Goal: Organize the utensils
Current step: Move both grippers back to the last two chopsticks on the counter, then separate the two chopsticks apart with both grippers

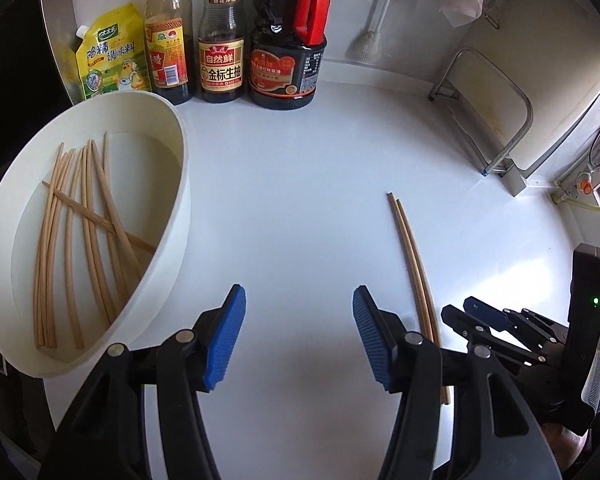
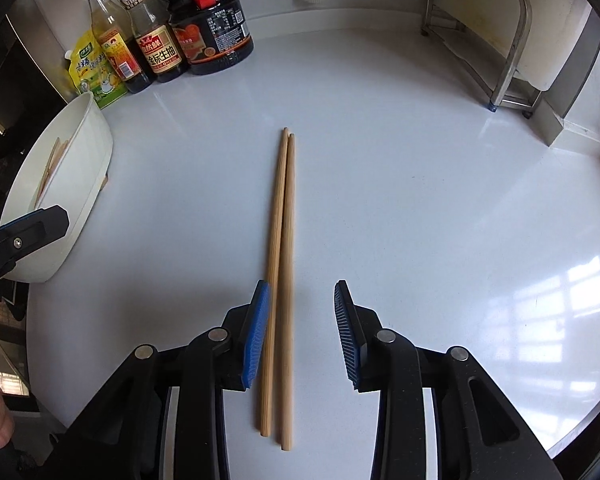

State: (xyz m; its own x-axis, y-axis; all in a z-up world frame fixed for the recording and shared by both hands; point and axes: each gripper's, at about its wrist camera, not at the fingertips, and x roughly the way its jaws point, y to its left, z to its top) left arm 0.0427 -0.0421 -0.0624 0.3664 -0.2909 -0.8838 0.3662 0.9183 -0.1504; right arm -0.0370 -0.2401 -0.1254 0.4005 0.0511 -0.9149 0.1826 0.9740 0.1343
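Right gripper (image 2: 300, 328), jaws apart, positioned low over the white countertop (image 2: 420, 200) with a pair of wooden chopsticks (image 2: 281, 240) lying between its blue pads (image 2: 256, 336). The pair runs lengthwise along the gripper's axis, nearer the left-hand pad, which appears to touch or nearly touch the closer stick; the other pad stands clear. The two sticks lie side by side and touching, thick ends toward the camera, so that one closure could probably take both at once.

Left gripper (image 1: 298, 332), jaws likewise apart and holding nothing, over bare counter just beside the white tub (image 1: 168, 272). The tub holds a loose bundle of chopsticks (image 1: 80, 240), one lying crosswise; judged from this, it is the collecting vessel and the counter pair the last stray utensils. Seasoning pouch and sauce bottles (image 1: 220, 40) stand against the back wall, well apart from both grippers.
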